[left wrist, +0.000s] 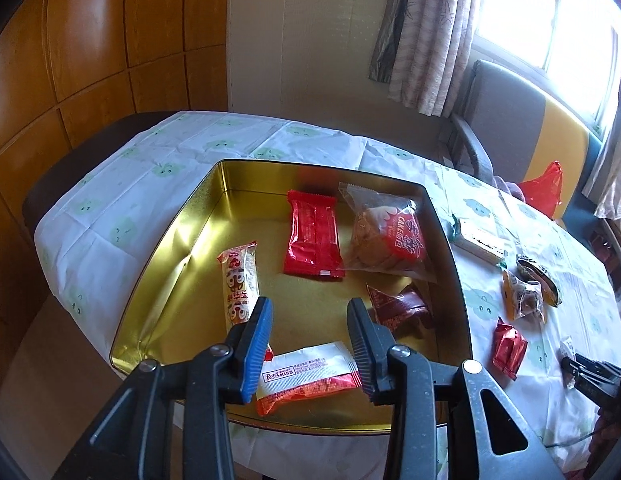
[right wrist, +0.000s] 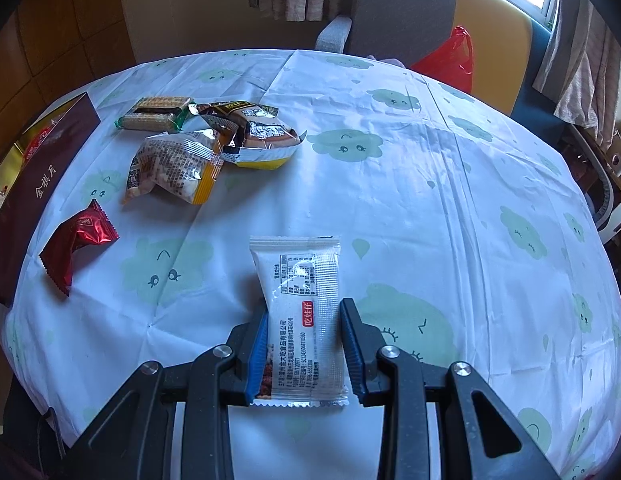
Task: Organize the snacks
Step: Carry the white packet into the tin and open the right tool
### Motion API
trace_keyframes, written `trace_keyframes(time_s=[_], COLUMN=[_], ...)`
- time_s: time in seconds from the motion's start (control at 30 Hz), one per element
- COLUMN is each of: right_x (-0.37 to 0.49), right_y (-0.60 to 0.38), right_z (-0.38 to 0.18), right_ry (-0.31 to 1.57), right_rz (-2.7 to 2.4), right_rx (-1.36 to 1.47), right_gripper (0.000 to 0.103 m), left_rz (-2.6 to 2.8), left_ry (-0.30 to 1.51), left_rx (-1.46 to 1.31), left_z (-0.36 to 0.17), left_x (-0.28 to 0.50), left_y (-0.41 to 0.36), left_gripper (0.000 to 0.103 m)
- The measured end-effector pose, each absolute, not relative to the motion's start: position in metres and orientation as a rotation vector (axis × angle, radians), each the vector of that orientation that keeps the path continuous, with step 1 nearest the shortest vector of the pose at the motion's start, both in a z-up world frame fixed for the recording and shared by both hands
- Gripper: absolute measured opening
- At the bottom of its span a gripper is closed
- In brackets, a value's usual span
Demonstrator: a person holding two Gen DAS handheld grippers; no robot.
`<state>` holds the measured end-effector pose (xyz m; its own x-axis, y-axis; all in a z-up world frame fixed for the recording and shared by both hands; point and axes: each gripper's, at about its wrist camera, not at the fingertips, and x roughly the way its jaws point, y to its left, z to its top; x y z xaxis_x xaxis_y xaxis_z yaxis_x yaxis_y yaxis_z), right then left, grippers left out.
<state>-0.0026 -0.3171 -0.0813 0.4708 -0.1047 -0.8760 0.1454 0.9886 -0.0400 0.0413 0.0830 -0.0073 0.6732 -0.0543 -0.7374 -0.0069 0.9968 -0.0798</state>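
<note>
Already the shallow gold metal tin held five packets, and the left gripper hung above its near edge with its jaws apart and nothing between the pads; the white-and-red Rose Kiss packet lay flat on the tin floor beneath it. Around that packet sat a long white-and-red stick packet, a red foil packet, a clear cake bag and a dark red triangular packet.

Over at the near side of the white cloud-print tablecloth, the right gripper was clamped on the sides of a white rectangular sachet, its far end sticking out past the fingertips. Four snacks were left on the cloth: a crinkled red foil sweet, a clear-and-yellow bag, a green biscuit pack and a black-and-yellow bag.

The risk, as I judged it, lay in that sideways hold on a slick, puffy sachet: it could buckle or slide out during the carry to the tin. A low approach might also catch the tin's rim, or drop the sachet onto the crowded near corner.
</note>
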Motion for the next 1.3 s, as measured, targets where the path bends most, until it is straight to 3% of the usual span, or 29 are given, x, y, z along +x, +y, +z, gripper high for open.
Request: trace_keyframes(time_s=[0.83,1.3], right_x=[-0.006,0.033], right_y=[-0.268,-0.105], right_z=[-0.06,0.012], right_ry=[1.049,0.899], right_rz=[-0.006,0.464], right_rx=[0.066,-0.034], right_gripper=[0.033,0.034], left_rz=[0.007,0.077], left_ry=[0.819,0.795], left_rx=[-0.081,-0.12], left_z=[-0.012,-0.007], left_x=[0.04,0.045], left_y=[0.097,0.124], left_gripper=[0.048,0.048])
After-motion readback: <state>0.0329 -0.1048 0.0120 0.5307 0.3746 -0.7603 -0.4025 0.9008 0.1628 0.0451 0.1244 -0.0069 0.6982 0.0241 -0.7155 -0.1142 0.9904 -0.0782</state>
